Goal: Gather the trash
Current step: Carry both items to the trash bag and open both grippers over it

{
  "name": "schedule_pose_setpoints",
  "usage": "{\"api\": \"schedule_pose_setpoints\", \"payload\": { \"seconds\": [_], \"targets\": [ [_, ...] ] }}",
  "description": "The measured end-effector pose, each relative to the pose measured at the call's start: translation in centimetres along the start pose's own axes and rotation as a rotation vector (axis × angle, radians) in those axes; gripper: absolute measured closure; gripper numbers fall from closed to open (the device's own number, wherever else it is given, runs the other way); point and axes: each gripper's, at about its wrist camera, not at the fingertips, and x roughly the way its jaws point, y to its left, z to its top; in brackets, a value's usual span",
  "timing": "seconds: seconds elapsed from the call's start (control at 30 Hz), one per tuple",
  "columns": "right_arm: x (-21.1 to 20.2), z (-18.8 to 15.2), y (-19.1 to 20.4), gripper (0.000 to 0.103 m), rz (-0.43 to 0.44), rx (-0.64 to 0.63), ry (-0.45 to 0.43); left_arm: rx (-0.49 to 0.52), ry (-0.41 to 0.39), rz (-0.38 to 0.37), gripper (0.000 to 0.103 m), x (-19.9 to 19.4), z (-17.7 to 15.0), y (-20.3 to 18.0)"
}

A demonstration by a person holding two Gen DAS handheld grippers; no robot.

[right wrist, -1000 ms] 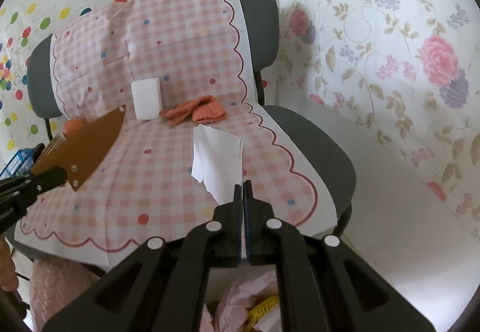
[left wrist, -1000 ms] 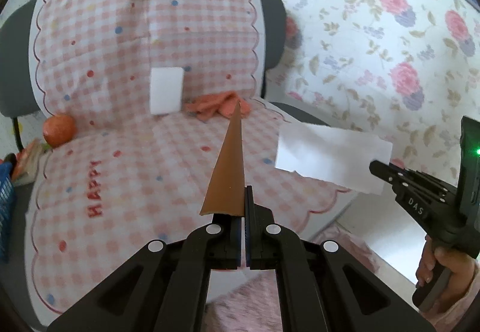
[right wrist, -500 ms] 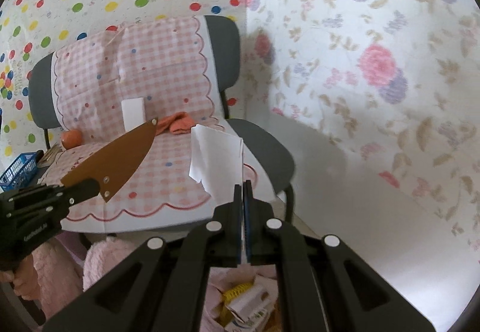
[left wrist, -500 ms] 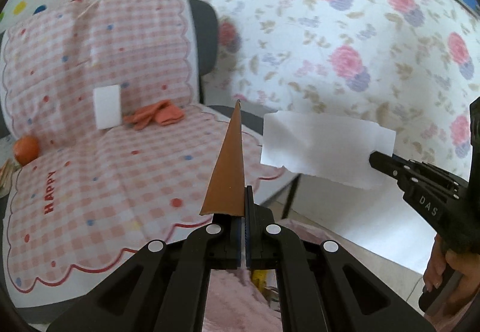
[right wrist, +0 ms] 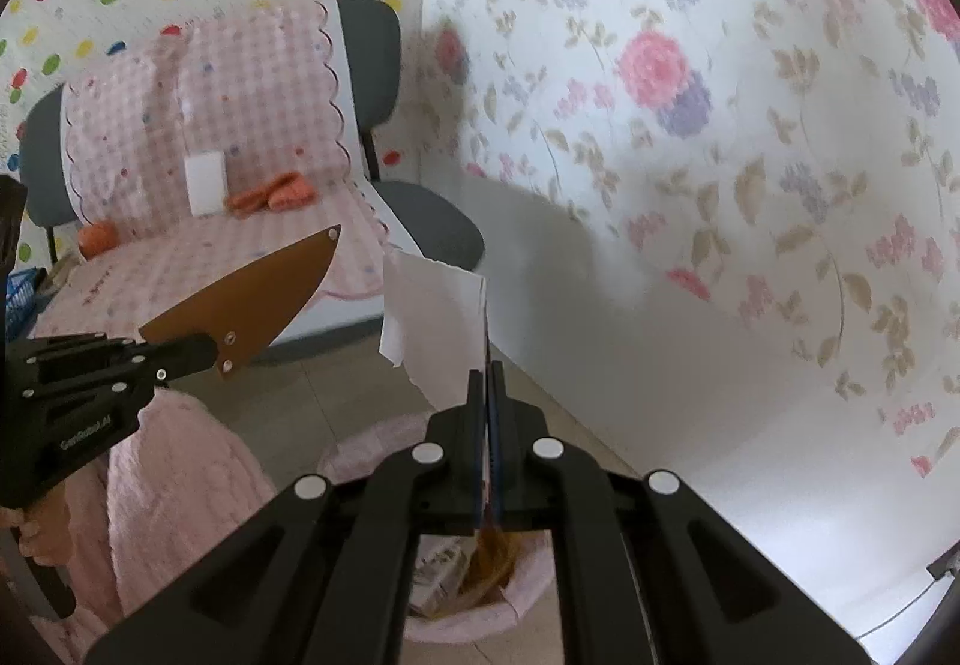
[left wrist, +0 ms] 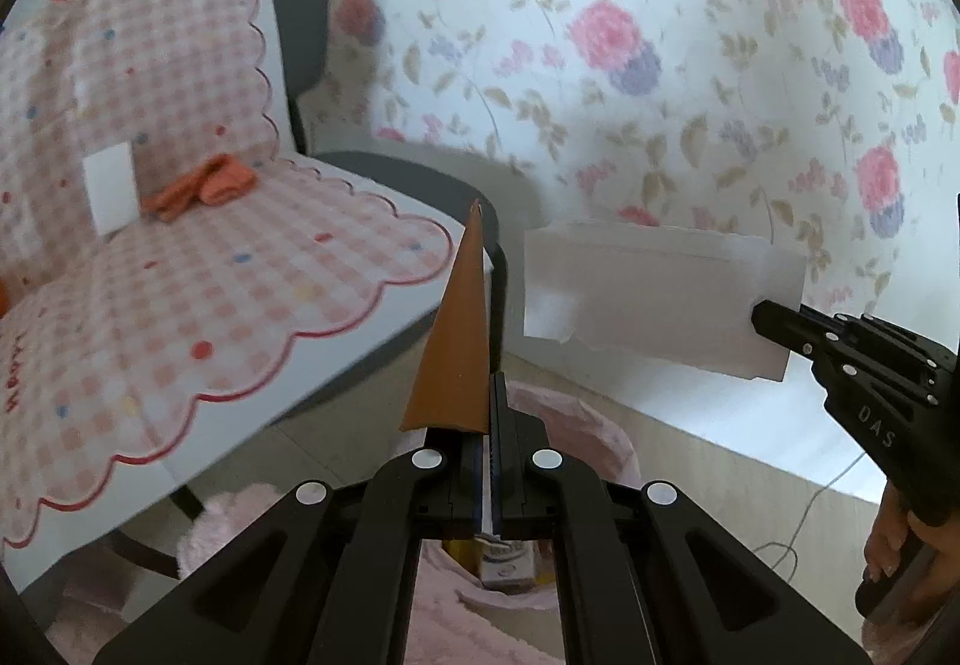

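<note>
Brown card, cut to a pointed blade shape [left wrist: 453, 341], stands clenched edge-on in the jaws of the left gripper [left wrist: 493, 413], and in the right wrist view its flat face shows broad and slanted, out in the air off the front edge of the chair [left wrist: 384, 173]. The right gripper [right wrist: 485, 395] has its jaws pressed tight on a torn white sheet of paper [right wrist: 435, 317], which hangs stiffly upward from the pinch, also clear of the seat. Below both tools sits a pink fuzzy bin [right wrist: 528, 599] on the floor, with wrappers and a box already inside; the paper looks roughly above its rim, the brown piece a little to the chair side. On the checked pink cover [left wrist: 180, 305] at the back of the seat lie a white block [left wrist: 108, 188] and a crumpled orange scrap [left wrist: 201, 185], with an orange ball [right wrist: 99, 239] near the seat's left edge, so collecting is likely not finished. The risk now is release: both pieces are light and flat, so they may flutter sideways and land on the floor beside the bin, more so if dropped from this height. The brown piece may also catch on the fuzzy rim if it is let go before it is centred.
</note>
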Motion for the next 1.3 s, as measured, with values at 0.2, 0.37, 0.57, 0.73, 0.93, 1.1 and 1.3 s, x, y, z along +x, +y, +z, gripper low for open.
{"api": "schedule_pose_setpoints", "payload": {
  "seconds": [0.2,0.37,0.57,0.73,0.93,1.1,1.3],
  "targets": [
    [2.0,-1.1,-0.8,0.101,-0.008,0.008,0.068,0.012,0.076,-0.024,0.101,3.1,0.2,-0.7],
    [3.3,-1.2,-0.9,0.101,0.008,0.005,0.102,0.013,0.095,-0.022,0.099,4.2,0.7,-1.1],
    [4.4,-0.5,-0.9,0.096,0.026,-0.001,0.103,-0.001,0.108,-0.011,0.079,4.7,1.2,-0.7],
    [4.4,-0.1,-0.5,0.085,0.039,-0.004,0.096,-0.024,0.075,0.008,0.063,3.3,1.2,0.4],
    [3.5,0.4,-0.1,0.085,0.051,-0.001,0.073,-0.049,0.048,0.033,0.062,1.8,1.1,1.4],
    [2.8,0.8,0.3,0.085,0.073,0.008,0.058,-0.055,0.031,0.069,0.062,0.7,0.9,2.1],
    [2.4,1.9,0.9,0.085,0.117,0.029,0.029,-0.086,-0.002,0.126,0.062,-1.6,0.8,4.3]
  ]
}}
